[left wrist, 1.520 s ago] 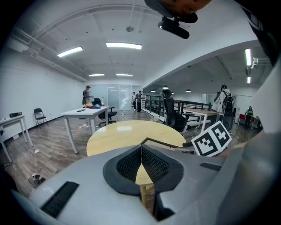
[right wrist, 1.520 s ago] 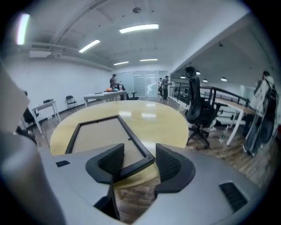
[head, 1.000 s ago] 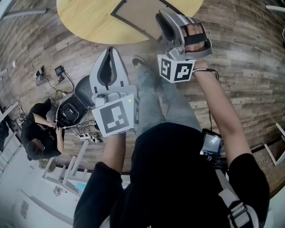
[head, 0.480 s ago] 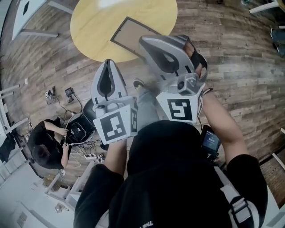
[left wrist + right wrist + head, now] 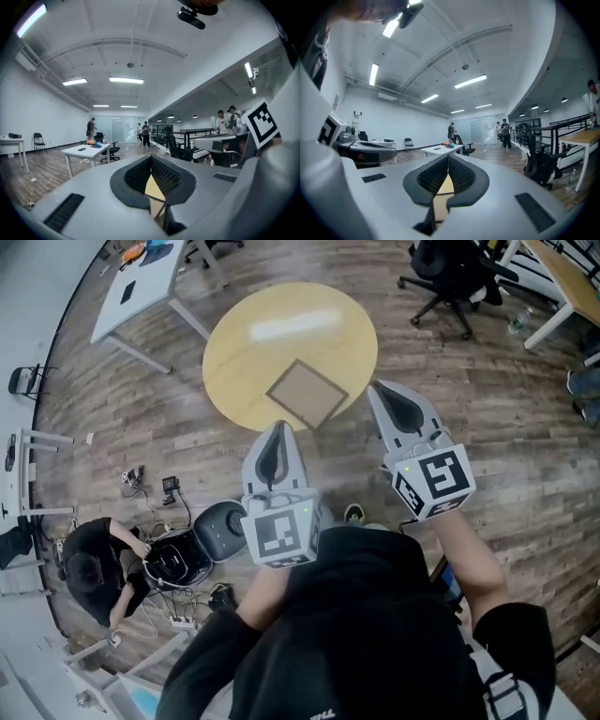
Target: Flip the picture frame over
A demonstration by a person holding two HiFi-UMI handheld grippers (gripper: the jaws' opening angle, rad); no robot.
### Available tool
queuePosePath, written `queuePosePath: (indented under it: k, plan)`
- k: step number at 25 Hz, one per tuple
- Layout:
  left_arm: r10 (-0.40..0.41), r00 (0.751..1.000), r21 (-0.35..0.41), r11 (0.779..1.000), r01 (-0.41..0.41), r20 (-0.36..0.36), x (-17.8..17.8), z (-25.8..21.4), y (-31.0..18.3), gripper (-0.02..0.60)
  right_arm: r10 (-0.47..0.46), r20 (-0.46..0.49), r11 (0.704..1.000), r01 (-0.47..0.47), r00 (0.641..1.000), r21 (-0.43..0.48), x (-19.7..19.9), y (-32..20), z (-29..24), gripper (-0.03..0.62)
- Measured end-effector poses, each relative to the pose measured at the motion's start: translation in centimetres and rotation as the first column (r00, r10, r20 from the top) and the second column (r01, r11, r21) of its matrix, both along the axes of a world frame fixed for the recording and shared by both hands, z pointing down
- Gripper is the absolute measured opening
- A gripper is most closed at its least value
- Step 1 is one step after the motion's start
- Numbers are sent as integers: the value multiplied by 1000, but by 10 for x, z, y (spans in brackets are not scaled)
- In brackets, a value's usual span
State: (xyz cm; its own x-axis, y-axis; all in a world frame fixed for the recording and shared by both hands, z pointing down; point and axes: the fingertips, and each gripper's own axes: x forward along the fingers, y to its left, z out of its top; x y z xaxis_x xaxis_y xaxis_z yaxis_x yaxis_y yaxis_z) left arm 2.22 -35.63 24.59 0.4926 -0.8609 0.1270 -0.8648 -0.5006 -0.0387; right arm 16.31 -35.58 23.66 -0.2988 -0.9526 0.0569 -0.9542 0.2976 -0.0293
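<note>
The picture frame [image 5: 307,395] lies flat on the round yellow table [image 5: 253,334], brown backing up, turned like a diamond near the table's front edge. Both grippers are held high above the floor, short of the table and pointing level. My left gripper [image 5: 277,426] is shut with nothing in it, its tips just short of the frame's near corner in the head view. My right gripper [image 5: 377,387] is shut and empty, to the right of the frame. In the left gripper view the jaws [image 5: 151,158] meet, and a sliver of yellow table shows below them. The right gripper [image 5: 448,156] looks the same.
A person [image 5: 94,568] crouches on the wooden floor at lower left among cables and a round black device [image 5: 220,531]. A white table [image 5: 141,287] stands far left, a black office chair [image 5: 450,273] far right. Several people stand far down the hall.
Both grippers have risen away from the table, which now looks smaller and farther off. The right gripper has rolled and left the frame's edge. The frame lies alone on the table.
</note>
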Motion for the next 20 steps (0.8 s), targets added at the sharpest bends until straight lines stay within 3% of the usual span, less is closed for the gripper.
queuePosePath:
  k: [20]
  plan:
    - [-18,999,40,999,16,42,14,-16,31,23,-65,-19,998,65,998,-3,2,33,-5,21]
